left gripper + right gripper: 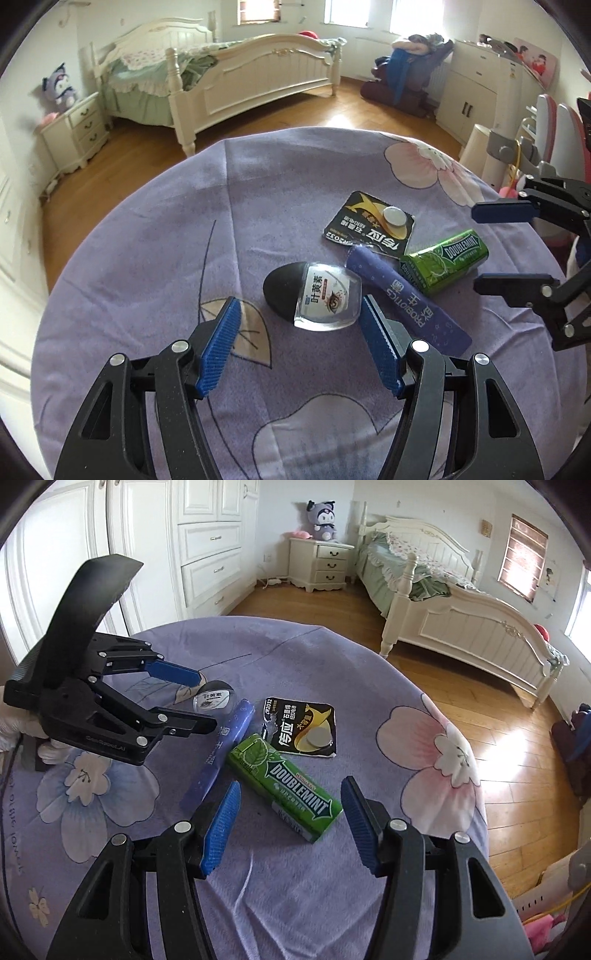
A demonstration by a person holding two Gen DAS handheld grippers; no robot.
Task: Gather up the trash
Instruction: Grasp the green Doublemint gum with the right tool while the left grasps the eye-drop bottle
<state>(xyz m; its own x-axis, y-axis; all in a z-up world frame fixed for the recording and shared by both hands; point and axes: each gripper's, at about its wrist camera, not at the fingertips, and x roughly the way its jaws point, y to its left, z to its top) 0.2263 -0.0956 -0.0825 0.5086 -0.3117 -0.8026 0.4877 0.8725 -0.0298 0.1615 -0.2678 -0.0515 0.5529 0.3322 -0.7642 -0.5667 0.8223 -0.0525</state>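
Trash lies on a round table with a purple floral cloth (pixel 147 258). A small clear bottle with a black cap (pixel 314 299) lies just ahead of my open left gripper (pixel 299 325). A purple probiotics sachet (pixel 406 295), a black battery card (pixel 369 225) and a green Doublemint pack (pixel 447 262) lie beyond. My open right gripper (pixel 290 805) is around the near end of the Doublemint pack (pixel 284 779). The right wrist view also shows the left gripper (pixel 192 701), the bottle (pixel 214 699), the sachet (pixel 221 753) and the card (pixel 299 727).
The table edge (pixel 476 812) drops to a wooden floor on the right. A white bed (pixel 229 77), a nightstand (pixel 74 133) and white wardrobes (pixel 184 546) stand around the room. White chairs (pixel 554 118) stand by the table's right side.
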